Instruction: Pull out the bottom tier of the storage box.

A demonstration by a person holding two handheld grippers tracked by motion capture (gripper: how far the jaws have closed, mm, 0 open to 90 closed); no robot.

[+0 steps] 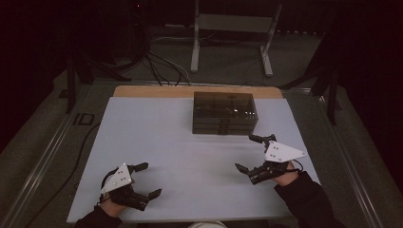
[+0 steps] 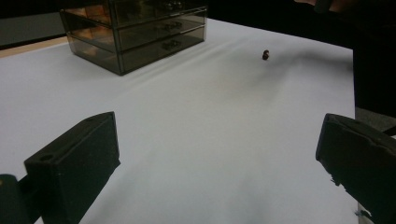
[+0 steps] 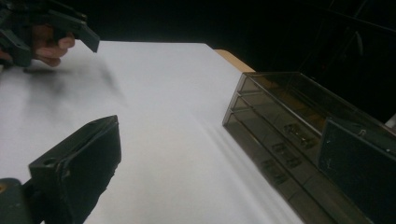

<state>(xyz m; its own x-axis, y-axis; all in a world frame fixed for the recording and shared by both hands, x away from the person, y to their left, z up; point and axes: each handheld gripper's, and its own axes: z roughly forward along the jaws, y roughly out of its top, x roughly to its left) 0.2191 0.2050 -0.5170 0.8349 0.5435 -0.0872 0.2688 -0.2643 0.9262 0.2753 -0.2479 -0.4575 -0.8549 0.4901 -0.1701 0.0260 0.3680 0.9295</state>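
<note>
Drawer box (image 1: 224, 113): smoky see-through box with three shut drawers, standing at the far middle of the white table (image 1: 166, 142).
Left gripper (image 1: 145, 180): near the table's front edge, well away from the box, jaws wide apart, holding nothing.
Right gripper (image 1: 251, 153): just in front of the box's right corner, jaws wide apart, holding nothing.
Small dark bit (image 2: 265, 55): lies on the table, to the right of the box in the left gripper view.

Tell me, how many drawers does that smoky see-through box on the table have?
3, stacked one above the other in the front of the drawer box: top drawer, middle drawer and bottom drawer. All are shut.
</note>
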